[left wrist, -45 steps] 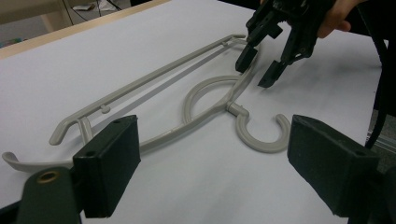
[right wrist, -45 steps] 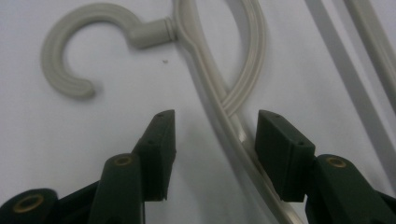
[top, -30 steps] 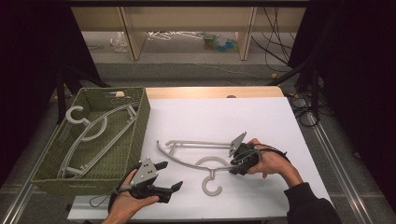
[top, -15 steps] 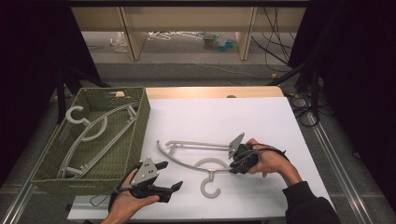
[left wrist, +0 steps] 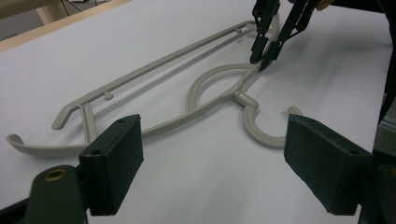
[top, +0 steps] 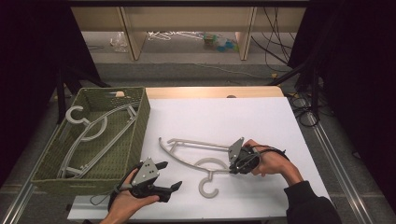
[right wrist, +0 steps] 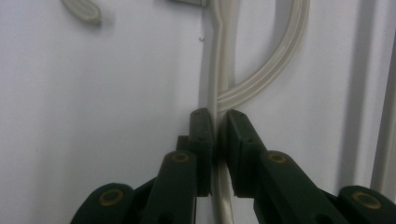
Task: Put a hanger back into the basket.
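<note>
At lower centre of the high view, the right gripper [top: 232, 164] has just closed its jaws onto the pale grey plastic hanger [top: 194, 157] lying on the white tabletop [top: 261, 121]; the left gripper [top: 169, 176], lower left, gapes wide, holding nothing.

left tongs [top: 170, 175]: jaws wide apart | right tongs [top: 232, 164]: jaws just closed

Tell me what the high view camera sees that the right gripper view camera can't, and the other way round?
High view: the green basket holding another hanger, and the left gripper, open. Right gripper view: up close, the right gripper shut on the hanger's thin bar, its jaws having just been closing. Both: the grey hanger lying on the white table.
</note>
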{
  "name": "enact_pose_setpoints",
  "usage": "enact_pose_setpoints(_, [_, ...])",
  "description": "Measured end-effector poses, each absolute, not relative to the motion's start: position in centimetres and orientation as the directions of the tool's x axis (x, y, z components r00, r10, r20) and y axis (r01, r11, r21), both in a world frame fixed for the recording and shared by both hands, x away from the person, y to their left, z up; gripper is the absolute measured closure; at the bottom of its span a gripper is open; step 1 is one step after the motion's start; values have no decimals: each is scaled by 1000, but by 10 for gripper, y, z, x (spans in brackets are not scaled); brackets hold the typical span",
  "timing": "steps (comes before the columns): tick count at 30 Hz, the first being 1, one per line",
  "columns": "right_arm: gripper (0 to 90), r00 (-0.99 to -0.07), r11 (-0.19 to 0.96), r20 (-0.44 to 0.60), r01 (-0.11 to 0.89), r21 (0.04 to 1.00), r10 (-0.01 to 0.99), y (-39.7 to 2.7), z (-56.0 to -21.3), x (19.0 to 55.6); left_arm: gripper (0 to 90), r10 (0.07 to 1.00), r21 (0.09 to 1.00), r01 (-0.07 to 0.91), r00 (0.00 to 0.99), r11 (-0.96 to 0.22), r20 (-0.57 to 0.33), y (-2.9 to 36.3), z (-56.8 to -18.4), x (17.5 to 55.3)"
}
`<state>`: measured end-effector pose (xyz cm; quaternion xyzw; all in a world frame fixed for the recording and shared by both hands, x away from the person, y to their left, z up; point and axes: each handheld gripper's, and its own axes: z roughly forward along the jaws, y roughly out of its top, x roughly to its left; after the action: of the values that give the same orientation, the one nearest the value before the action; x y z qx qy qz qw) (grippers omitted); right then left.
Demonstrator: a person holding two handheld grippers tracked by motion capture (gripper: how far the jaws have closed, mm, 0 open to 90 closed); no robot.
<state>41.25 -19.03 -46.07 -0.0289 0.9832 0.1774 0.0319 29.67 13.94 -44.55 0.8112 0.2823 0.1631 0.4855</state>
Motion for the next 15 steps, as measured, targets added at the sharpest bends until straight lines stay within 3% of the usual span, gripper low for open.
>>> enact_pose_setpoints(15, [821,-992,913,-51,-130,386,-119,-190,-432,397,249,581,835,258,809,-487,89,116,-458,312])
